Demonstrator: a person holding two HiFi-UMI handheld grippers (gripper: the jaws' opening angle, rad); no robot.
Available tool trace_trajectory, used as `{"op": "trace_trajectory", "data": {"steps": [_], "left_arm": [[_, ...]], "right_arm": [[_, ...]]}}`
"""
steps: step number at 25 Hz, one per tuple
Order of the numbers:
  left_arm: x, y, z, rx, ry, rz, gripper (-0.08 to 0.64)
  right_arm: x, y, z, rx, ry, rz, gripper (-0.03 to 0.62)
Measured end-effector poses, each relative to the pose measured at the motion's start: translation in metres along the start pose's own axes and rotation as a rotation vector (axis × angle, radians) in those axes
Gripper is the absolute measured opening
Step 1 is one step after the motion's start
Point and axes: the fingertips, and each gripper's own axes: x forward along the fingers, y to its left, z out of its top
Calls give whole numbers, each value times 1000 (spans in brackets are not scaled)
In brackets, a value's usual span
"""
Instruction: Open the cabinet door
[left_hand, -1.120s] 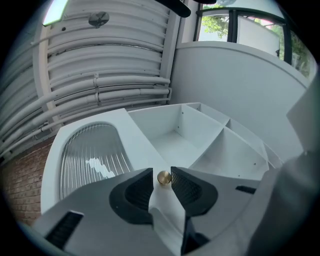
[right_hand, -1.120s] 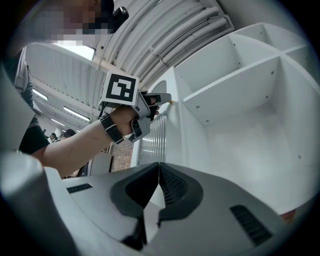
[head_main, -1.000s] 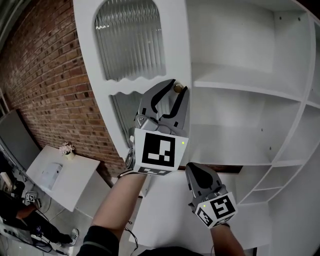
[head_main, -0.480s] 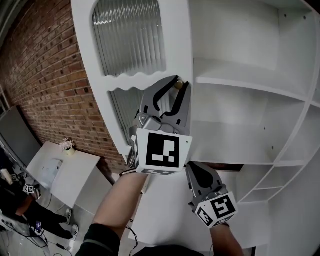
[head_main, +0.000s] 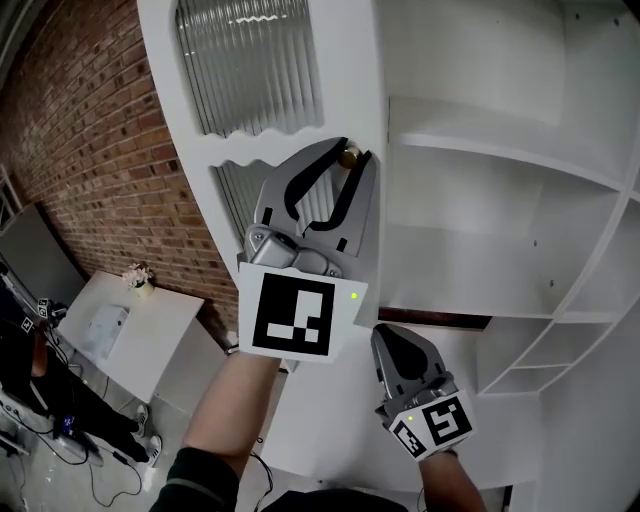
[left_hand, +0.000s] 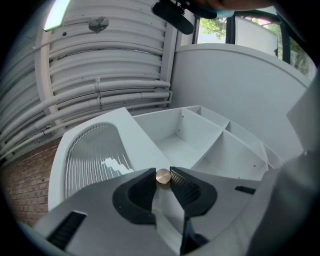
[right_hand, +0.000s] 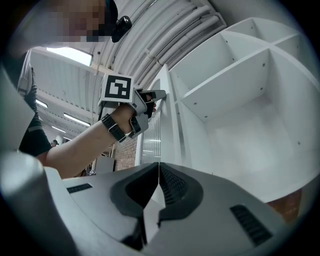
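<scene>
The white cabinet door (head_main: 352, 80) has ribbed glass panels (head_main: 245, 65) and stands swung out from the cabinet. Its small brass knob (head_main: 349, 155) sits on the door's free edge. My left gripper (head_main: 347, 158) is shut on that knob, and in the left gripper view the knob (left_hand: 163, 176) is pinched between both pads. The white shelves (head_main: 480, 160) behind the door lie bare. My right gripper (head_main: 386, 336) hangs lower, in front of the cabinet's bottom, shut with nothing in it; its jaws (right_hand: 158, 171) touch in the right gripper view.
A brick wall (head_main: 90, 150) runs along the left. Below it stands a white table (head_main: 150, 340) with a small flower pot (head_main: 140, 277). A person (head_main: 30, 380) and cables are on the floor at the lower left. Pipes (left_hand: 100, 90) run overhead.
The left gripper has drawn nearer to the head camera with the knob in it, and the door has swung further out. The right gripper has barely moved.
</scene>
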Motion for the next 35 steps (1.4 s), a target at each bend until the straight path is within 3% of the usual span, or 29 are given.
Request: {"op": "trace_trajectory", "data": {"steps": [9, 18, 21, 24, 30, 35], "left_arm": [[-22, 1, 12, -21, -3, -25, 89], [-55, 5, 32, -19, -21, -59, 81], [-68, 11, 40, -61, -41, -80, 80], [-80, 18, 38, -101, -53, -94, 80], [-129, 44, 47, -189, -90, -123, 81], [-160, 65, 50, -260, -96, -123, 87]], "right_arm": [[-3, 8, 1, 18, 1, -2, 5], [-23, 24, 21, -24, -32, -94, 6], [-25, 39, 25, -35, -29, -111, 12], [-21, 52, 22, -38, -26, -113, 98], [-28, 107, 22, -56, -16, -139, 100], [-21, 146, 17, -66, 24, -106, 104]]}}
